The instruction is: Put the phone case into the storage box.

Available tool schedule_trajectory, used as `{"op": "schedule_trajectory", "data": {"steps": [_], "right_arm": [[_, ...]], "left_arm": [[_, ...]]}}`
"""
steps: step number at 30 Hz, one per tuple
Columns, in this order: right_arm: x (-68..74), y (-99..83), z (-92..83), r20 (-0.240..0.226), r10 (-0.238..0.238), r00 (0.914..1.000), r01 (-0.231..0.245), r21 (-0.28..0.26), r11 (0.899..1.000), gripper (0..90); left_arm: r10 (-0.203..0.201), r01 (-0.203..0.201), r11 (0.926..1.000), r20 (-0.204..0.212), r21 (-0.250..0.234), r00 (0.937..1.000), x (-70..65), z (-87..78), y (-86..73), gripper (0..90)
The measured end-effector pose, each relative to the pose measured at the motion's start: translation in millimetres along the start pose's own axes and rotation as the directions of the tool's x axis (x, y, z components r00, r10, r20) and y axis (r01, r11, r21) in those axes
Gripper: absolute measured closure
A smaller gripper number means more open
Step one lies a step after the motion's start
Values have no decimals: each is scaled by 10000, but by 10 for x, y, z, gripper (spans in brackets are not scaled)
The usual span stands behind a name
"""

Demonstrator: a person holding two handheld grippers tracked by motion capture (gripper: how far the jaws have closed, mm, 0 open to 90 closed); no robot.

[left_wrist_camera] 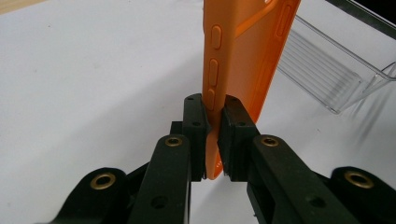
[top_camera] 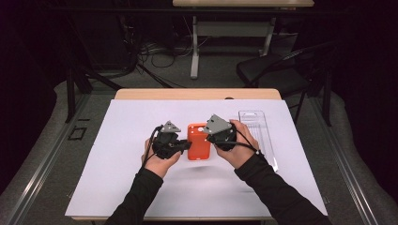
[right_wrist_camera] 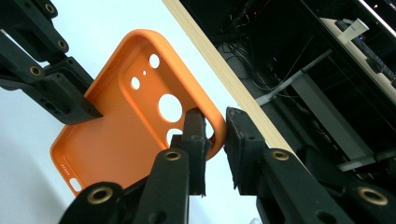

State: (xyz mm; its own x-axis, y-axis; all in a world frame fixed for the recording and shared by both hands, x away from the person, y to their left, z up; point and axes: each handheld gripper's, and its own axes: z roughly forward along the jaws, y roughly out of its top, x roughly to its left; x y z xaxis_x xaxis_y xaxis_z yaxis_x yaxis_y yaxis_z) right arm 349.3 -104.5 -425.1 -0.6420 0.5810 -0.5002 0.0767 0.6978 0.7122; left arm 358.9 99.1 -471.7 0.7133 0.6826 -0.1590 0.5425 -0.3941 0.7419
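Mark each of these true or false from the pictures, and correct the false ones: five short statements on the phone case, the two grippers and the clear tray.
1. The left gripper is clamped on an edge of the orange phone case. True.
2. The phone case is blue. False: it is orange.
3. The right gripper has one jaw inside the case and one outside its rim. True.
4. The clear plastic tray holds the case. False: the tray lies apart from the case, on the person's right, and the case is held between the two grippers.
5. The case has no openings. False: the right gripper view shows several round holes through its back.
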Motion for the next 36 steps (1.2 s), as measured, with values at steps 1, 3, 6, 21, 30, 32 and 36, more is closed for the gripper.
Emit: {"op": "schedule_trajectory", "data": {"steps": [1, 3, 6, 21, 30, 32, 36], "right_arm": [[0, -2, 0, 3, 1, 10000, -1, -9, 10000, 792], [0, -4, -2, 9, -12, 10000, 12, -4, 10000, 795], [0, -5, -5, 22, -75, 10000, 75, 20, 10000, 799], [20, 3, -28, 139, -180, 9997, 180, 24, 9998, 811], [10, 0, -32, 127, -23, 9999, 22, 59, 10000, 813], [7, 0, -35, 122, 2, 9999, -3, 81, 10000, 813], [3, 2, -43, 134, 21, 9999, -22, 59, 10000, 813]], "left_arm": [[-28, 28, 10000, 17, -4, 10000, -1, 1, -1, 820], [-25, 25, 10000, 19, 2, 10000, -3, 2, 0, 820], [-37, 37, 10000, 61, 16, 10000, -4, 5, 0, 821], [-20, 20, 10000, 74, -14, 10000, -4, 5, 2, 819], [10, -10, 10000, 128, -10, 9999, 1, 14, 7, 816], [9, -8, 10000, 140, -18, 9999, 2, 14, 8, 815], [7, -6, 10000, 178, -39, 9998, 7, 6, 12, 812]]}}
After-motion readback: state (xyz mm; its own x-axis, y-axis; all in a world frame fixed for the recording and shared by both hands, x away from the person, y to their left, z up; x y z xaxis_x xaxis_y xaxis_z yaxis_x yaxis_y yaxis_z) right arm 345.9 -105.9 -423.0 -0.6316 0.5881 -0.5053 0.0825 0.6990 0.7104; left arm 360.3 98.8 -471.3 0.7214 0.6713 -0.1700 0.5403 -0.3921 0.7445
